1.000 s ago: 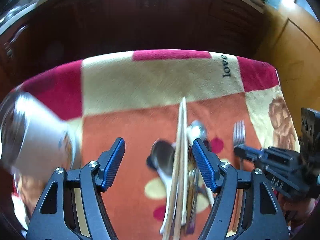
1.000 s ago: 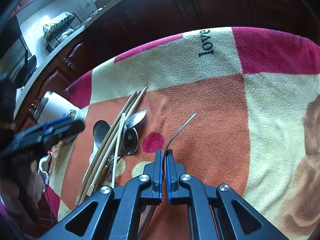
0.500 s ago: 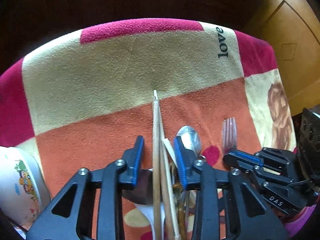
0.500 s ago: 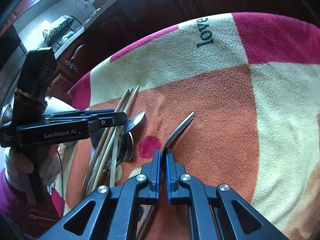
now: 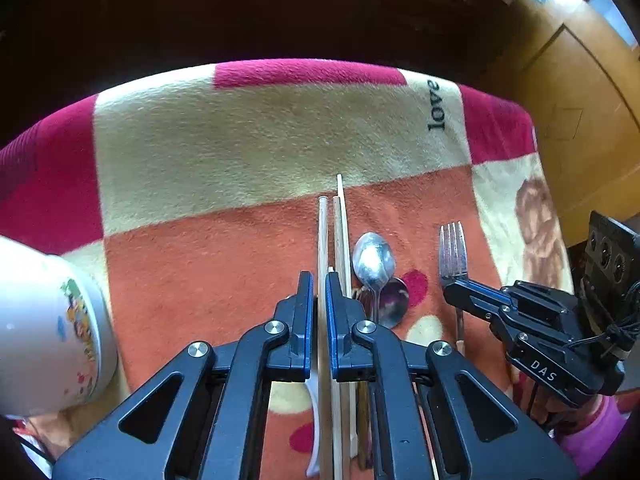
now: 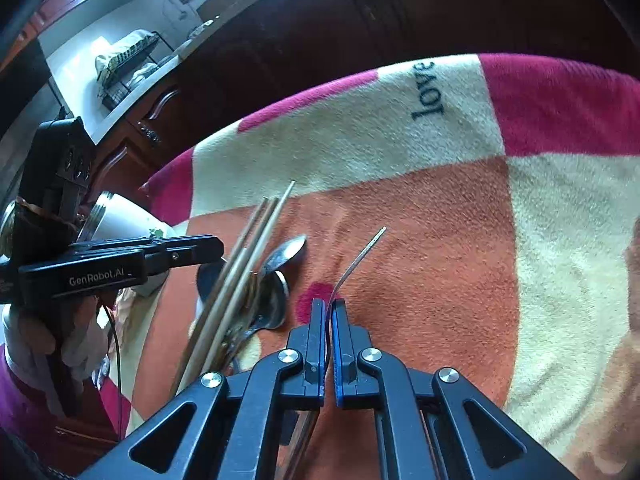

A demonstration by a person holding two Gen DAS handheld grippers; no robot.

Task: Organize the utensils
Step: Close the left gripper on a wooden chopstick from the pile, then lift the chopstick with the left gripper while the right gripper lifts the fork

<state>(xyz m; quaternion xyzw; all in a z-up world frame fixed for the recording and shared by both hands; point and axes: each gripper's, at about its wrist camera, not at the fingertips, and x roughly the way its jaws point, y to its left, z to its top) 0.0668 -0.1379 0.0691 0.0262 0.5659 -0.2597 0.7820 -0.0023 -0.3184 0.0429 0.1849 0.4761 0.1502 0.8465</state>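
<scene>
Clearly both grippers are mid-pickup: the left gripper (image 5: 319, 280) has its jaws narrowed onto a pale chopstick (image 5: 323, 232) at frame centre, the right gripper (image 6: 327, 308) pinches the fork (image 6: 356, 260); next, lift each clear toward the cup (image 5: 48, 328) at left.

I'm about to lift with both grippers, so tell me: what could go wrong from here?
The left gripper is shut on one pale chopstick that lies tight against the other chopsticks; lifting may drag or scatter them onto the spoons. The right gripper pinches the fork edge-on, so the fork might twist or slip. The soft blanket could let loose pieces roll toward the cup.
</scene>
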